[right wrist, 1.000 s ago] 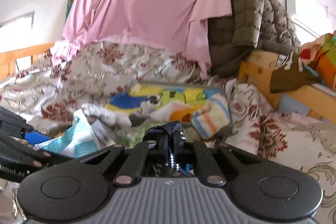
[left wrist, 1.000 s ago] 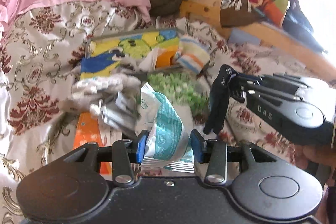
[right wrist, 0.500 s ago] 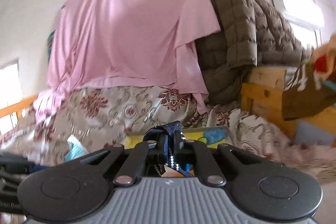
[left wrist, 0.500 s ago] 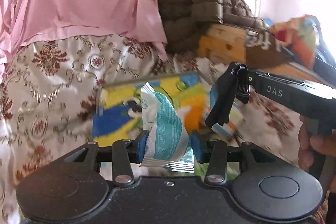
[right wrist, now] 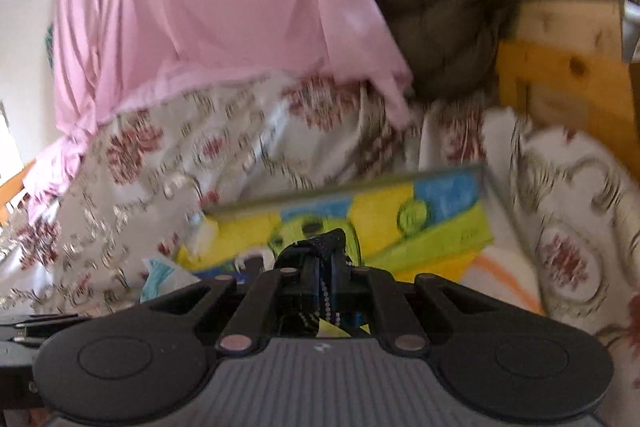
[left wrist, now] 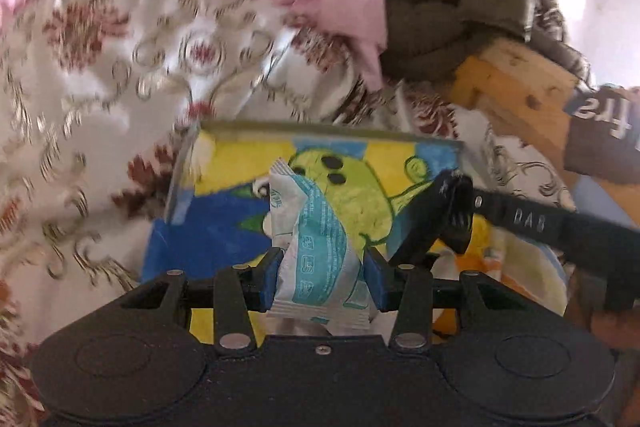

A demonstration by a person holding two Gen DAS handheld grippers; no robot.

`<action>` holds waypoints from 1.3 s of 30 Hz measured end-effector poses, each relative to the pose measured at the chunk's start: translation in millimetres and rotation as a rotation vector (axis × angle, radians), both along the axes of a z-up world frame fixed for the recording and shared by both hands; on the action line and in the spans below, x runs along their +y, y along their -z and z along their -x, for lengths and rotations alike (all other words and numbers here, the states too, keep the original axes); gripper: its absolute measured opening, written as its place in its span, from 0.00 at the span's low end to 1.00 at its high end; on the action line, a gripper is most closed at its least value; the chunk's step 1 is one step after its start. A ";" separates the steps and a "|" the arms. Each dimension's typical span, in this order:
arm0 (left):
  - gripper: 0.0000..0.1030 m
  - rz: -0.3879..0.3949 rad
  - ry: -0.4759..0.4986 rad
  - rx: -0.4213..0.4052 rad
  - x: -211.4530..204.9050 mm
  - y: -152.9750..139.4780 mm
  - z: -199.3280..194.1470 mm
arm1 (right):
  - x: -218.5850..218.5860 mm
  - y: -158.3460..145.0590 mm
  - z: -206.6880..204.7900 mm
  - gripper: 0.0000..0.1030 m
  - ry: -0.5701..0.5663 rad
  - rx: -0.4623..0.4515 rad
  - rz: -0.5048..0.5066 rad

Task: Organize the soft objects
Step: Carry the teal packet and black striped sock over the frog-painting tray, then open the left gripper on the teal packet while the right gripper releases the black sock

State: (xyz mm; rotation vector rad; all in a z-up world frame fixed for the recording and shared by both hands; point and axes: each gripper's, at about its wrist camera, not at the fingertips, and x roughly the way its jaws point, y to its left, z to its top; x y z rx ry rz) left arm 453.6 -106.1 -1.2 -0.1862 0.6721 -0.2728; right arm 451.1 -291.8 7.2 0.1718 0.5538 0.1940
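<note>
Tilting downward over painted box (left wrist: 236, 187), left gripper (left wrist: 322, 277) pinching packet (left wrist: 316, 247).

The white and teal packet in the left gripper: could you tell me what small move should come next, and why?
Probably lower the packet into the colourful box and then release: the left gripper holds it clamped right over the box's open interior.

bedspread (right wrist: 200, 163) blurred — box (left wrist: 224, 163) partly hidden

Left tool (left wrist: 323, 277) clamping white-teal packet (left wrist: 316, 247), blurred cartoon box (left wrist: 240, 183) behind, right tool (left wrist: 448, 211) apparently closed
</note>
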 end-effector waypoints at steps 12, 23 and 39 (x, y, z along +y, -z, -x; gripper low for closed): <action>0.46 0.015 -0.045 0.076 1.9 13.4 -6.2 | -13.1 6.7 6.4 0.27 0.013 0.066 -0.022; 0.66 -0.001 -0.074 0.066 -1.3 5.5 7.5 | -19.2 -16.8 26.5 0.57 0.010 0.028 0.044; 0.94 0.061 -0.200 -0.164 11.2 -50.8 78.4 | -35.3 -75.3 91.4 0.96 0.024 -0.103 0.071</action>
